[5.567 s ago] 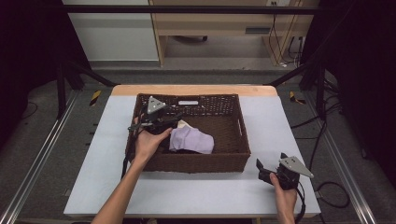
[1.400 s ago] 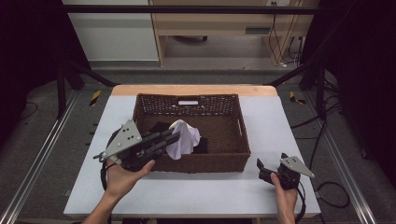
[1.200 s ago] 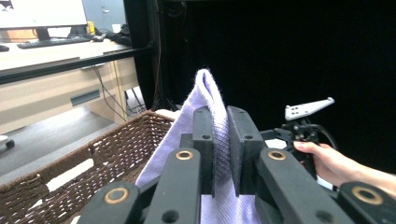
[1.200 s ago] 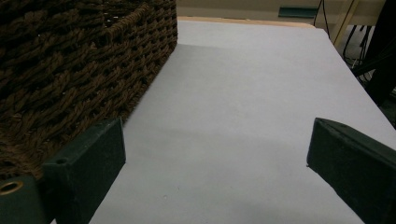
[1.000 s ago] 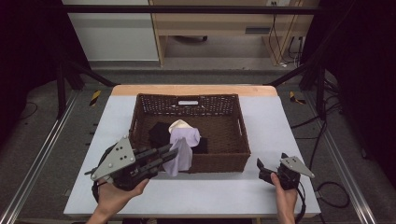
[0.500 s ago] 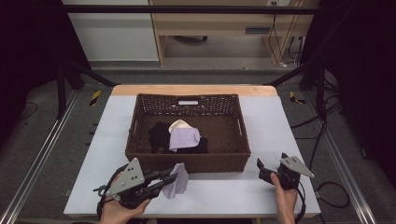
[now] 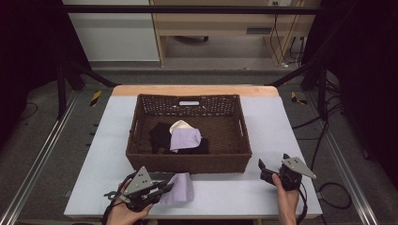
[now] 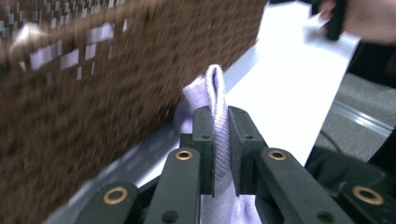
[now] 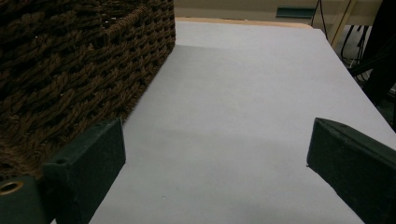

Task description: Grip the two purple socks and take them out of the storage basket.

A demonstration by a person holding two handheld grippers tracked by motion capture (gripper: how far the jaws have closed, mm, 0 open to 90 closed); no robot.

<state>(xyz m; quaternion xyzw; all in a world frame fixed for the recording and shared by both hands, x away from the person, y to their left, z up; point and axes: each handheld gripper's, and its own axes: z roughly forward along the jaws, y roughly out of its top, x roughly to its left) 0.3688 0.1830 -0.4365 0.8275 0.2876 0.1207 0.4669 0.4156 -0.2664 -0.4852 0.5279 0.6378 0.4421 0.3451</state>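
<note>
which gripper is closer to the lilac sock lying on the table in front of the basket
Left. The left gripper is shut on the lilac sock; the right gripper rests open, well off to its right.

My left gripper (image 7: 162, 190) sits low at seven o'clock, jaws clamped; my right gripper (image 7: 264, 169), at four o'clock, holds its jaws wide apart.
</note>
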